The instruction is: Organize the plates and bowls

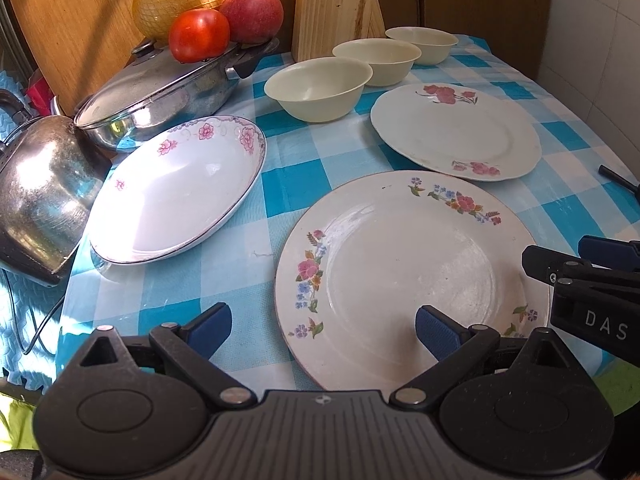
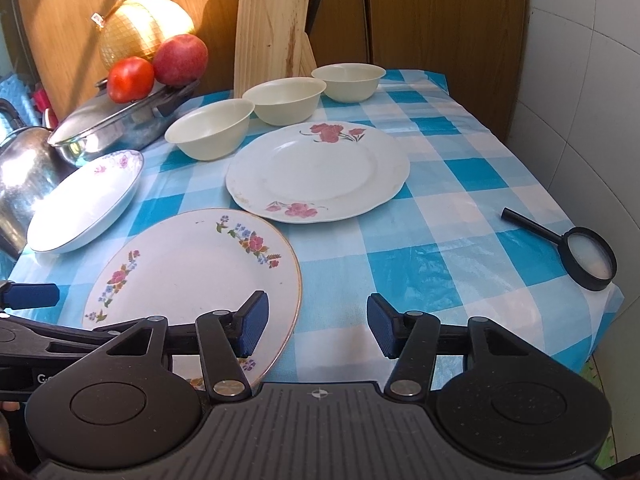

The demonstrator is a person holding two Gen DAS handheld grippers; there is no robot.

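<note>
Starting out, by the look of it: nothing stacked yet. Three cream bowls point(image 2: 211, 129) point(image 2: 285, 98) point(image 2: 347, 81) side by side in front of the knife block point(image 2: 273, 28). Red-flower plate point(image 2: 318, 172) just before them, deep pink-flower dish point(image 2: 86, 204) beside the kettle point(image 1: 38, 192), blue-flower plate point(image 2: 192, 276) nearest. Left gripper point(image 1: 324, 330) wide apart, holding nothing; right gripper point(image 2: 316, 328) the same, astride that nearest plate's rim. All stacking left to do.

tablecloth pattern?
Blue, light-blue and white check on the tablecloth; clearest in the right wrist view.
</note>
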